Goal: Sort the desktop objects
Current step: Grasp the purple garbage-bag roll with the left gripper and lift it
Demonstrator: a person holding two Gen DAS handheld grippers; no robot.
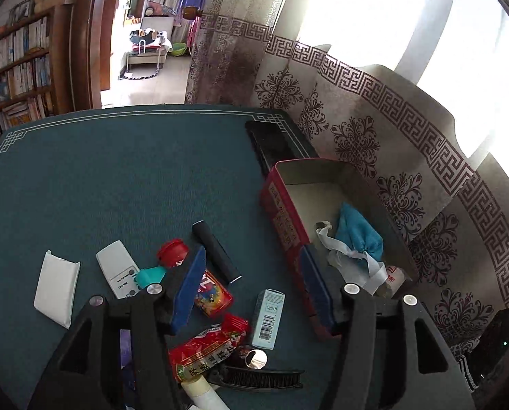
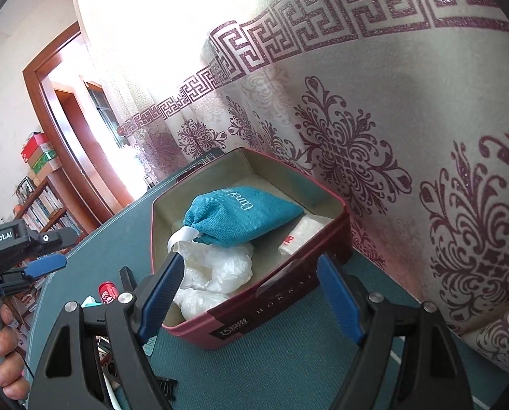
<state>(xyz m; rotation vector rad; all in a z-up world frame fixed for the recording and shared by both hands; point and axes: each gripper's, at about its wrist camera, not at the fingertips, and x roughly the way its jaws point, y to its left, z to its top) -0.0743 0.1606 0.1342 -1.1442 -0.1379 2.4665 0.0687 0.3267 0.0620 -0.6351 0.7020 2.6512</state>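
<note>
Both tongs stand spread with nothing pinched. Left gripper [image 1: 254,290] fills the lower part of its view, its blue pads apart over a scatter of small items on the green table mat [image 1: 118,177]. Right gripper [image 2: 251,294] sits low in its view, its pads either side of the near wall of the red tin [image 2: 254,314] without pressing on it.

Nearest the left tongs, low centre: a red snack packet [image 1: 206,348], a black comb [image 1: 264,379] lying left to right, and a pale blue barcoded box [image 1: 268,317], long axis running toward the upper right. Left of these lie a white tissue pack [image 1: 56,290] and a white remote [image 1: 118,266], both pointing up-frame. A black cylinder [image 1: 217,253] lies diagonally, its long axis from upper left to lower right.

Further, right of centre, the red tin stands open at the table's edge by the patterned curtain [image 1: 357,136]. Inside it lie a teal drawstring pouch [image 2: 241,215], its tied neck toward the lower left in the right wrist view, white crumpled plastic [image 2: 217,273], and a white packet [image 2: 302,235] against the far right wall.
</note>
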